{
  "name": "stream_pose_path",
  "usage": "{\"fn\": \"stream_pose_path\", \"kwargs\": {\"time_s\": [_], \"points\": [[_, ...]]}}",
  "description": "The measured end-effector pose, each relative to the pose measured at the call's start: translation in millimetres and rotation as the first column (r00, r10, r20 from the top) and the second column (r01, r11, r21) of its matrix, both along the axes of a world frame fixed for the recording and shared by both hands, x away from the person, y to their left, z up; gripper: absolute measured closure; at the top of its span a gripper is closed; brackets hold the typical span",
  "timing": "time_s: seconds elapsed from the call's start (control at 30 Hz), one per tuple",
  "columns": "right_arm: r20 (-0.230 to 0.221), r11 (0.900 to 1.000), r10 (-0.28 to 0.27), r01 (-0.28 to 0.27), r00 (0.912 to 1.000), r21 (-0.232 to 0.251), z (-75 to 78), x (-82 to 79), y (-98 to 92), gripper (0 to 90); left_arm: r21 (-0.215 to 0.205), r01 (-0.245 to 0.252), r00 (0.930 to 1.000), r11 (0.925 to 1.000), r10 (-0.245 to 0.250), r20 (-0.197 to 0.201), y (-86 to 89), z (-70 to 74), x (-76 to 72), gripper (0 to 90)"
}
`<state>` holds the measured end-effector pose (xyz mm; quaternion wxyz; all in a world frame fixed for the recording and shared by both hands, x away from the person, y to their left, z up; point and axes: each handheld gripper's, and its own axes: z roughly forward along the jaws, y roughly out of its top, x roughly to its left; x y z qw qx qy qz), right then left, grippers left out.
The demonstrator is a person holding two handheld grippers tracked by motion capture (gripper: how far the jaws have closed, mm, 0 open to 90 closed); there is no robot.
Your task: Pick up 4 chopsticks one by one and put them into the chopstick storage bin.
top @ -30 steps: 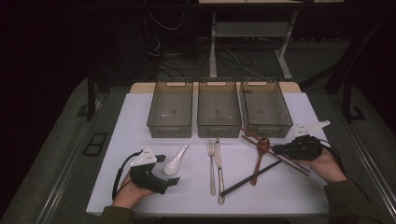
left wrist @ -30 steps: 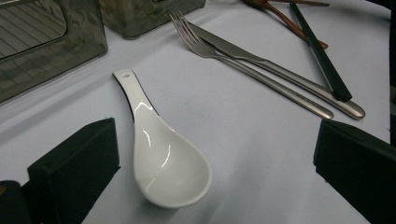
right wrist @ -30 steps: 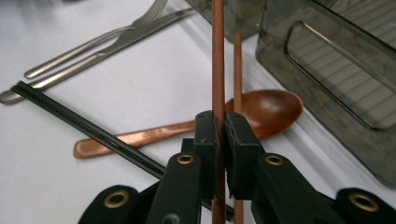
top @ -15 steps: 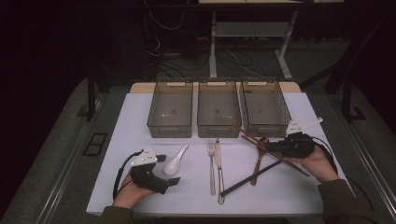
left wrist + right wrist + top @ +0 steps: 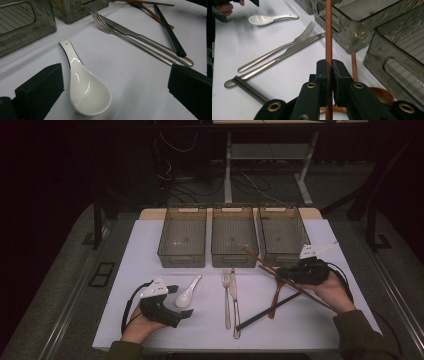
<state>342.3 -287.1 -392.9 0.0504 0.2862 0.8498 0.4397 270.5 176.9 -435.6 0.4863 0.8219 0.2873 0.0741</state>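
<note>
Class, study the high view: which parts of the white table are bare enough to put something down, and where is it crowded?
Bare white table lies left of the three bins, and between the white spoon and the fork. It is crowded on the right, where the chopsticks and wooden spoon cross near the right gripper.

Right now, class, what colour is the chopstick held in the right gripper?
Reddish brown chopstick, clearest in the right gripper view.

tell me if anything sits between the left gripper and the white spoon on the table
Nothing visible does. In the left gripper view the white spoon lies on bare table between the open jaws of the left gripper, touching neither. The fork and knife lie farther off, beyond the spoon.
</note>
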Motion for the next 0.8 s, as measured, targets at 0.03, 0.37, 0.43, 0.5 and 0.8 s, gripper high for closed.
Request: {"fn": "stream_pose_path", "kwargs": {"time_s": [0.03, 0.37, 0.43, 0.5, 0.8], "points": [[0.002, 1.000, 0.002, -0.002, 1.0000, 0.001, 0.2, 0.8, 1.7, 83.9, 0.002, 0.000, 1.0000, 1.0000, 0.000, 0.000, 0.0, 0.0, 0.0, 0.0], [0.024, 1.000, -0.012, 0.011, 0.9996, 0.015, 6.8, 8.6, 19.8, 84.0, 0.002, -0.005, 1.0000, 1.0000, 0.005, 0.005, -0.1, 0.7, -0.7, 0.0], [0.026, 1.000, -0.015, 0.015, 0.9996, 0.024, 8.0, 10.5, 23.3, 83.9, 0.002, -0.005, 1.0000, 1.0000, 0.005, 0.004, -0.2, 0.4, -0.7, 0.0], [0.030, 1.000, -0.014, 0.013, 0.9995, 0.023, 9.8, 12.5, 27.1, 83.9, 0.003, -0.006, 1.0000, 1.0000, 0.006, 0.001, 0.1, 0.3, -0.2, 0.0], [0.042, 0.999, -0.018, 0.017, 0.9989, 0.043, 18.3, 25.8, 47.8, 83.9, 0.005, -0.002, 1.0000, 1.0000, 0.002, 0.003, -0.9, 0.2, 0.0, 0.0]]}}
